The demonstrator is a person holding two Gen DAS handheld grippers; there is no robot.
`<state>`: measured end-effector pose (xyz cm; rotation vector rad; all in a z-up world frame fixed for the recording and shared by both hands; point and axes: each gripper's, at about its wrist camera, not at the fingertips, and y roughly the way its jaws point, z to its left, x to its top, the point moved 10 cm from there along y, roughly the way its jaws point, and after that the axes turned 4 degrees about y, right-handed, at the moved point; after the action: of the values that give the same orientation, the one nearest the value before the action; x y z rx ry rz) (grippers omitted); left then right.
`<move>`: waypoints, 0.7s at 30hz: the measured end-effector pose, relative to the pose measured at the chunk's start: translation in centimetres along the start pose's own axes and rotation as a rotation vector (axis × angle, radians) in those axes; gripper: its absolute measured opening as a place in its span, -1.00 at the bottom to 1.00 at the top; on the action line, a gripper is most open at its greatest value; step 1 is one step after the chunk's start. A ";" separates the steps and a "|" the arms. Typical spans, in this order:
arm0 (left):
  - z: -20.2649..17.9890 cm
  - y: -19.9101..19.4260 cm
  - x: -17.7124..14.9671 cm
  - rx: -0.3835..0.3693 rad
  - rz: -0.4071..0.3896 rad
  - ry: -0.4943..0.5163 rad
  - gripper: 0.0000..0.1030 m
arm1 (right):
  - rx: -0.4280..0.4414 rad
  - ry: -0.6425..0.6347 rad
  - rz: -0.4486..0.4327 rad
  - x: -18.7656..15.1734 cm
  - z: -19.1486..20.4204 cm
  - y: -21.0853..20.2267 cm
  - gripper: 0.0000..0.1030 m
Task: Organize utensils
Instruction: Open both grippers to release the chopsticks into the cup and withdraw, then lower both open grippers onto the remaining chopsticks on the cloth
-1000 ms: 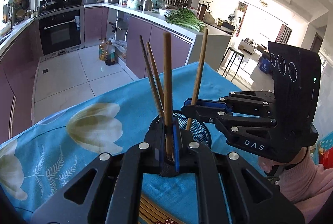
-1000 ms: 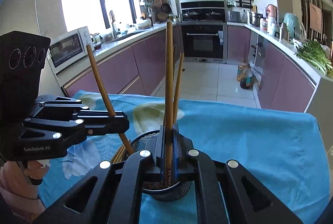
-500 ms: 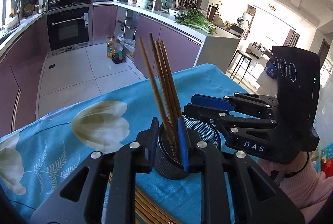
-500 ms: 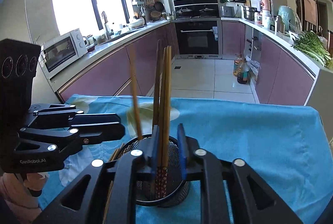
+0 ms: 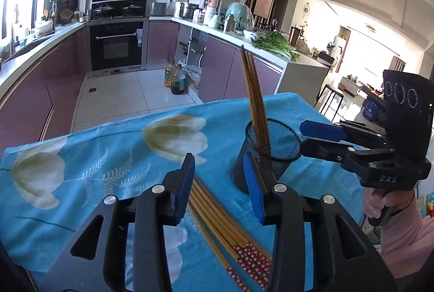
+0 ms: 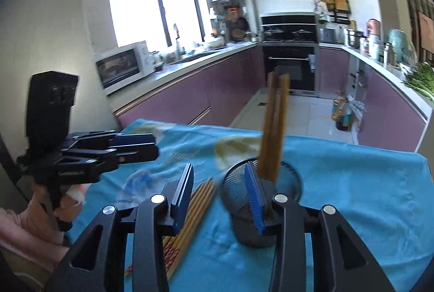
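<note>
A black mesh cup (image 5: 240, 165) stands on the blue flowered cloth with several wooden chopsticks (image 5: 255, 102) upright in it. More chopsticks (image 5: 217, 213) lie flat on the cloth in front of it. My left gripper (image 5: 220, 184) hovers over the lying bundle, just left of the cup; its jaws are opening with nothing pressed between the pads. My right gripper (image 6: 219, 193) is beside the cup (image 6: 290, 180) and above the lying chopsticks (image 6: 195, 208), also opening and holding nothing. Each gripper shows in the other's view, the right one (image 5: 312, 139) and the left one (image 6: 141, 148).
The tablecloth (image 5: 108, 156) drops off at the far edge towards the tiled kitchen floor. Purple cabinets, an oven and oil bottles (image 5: 175, 77) stand beyond. A person's hand in a pink sleeve (image 5: 401, 227) holds the right gripper at the cup's right.
Both grippers let go of the chopsticks they held upright in the cup and opened. Both drew back and to the left, so the cup now sits right of each pair of fingers.
</note>
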<state>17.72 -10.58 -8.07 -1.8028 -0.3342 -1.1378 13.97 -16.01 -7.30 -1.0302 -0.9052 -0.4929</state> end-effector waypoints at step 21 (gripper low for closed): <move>1.2 5.3 -11.1 0.059 0.255 -0.033 -0.25 | -0.008 0.071 0.271 -9.1 0.9 7.5 -0.33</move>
<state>15.86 -9.74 -20.29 -1.7568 -0.1501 -0.9113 13.97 -12.31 -18.53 -1.1162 -0.6885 -0.3029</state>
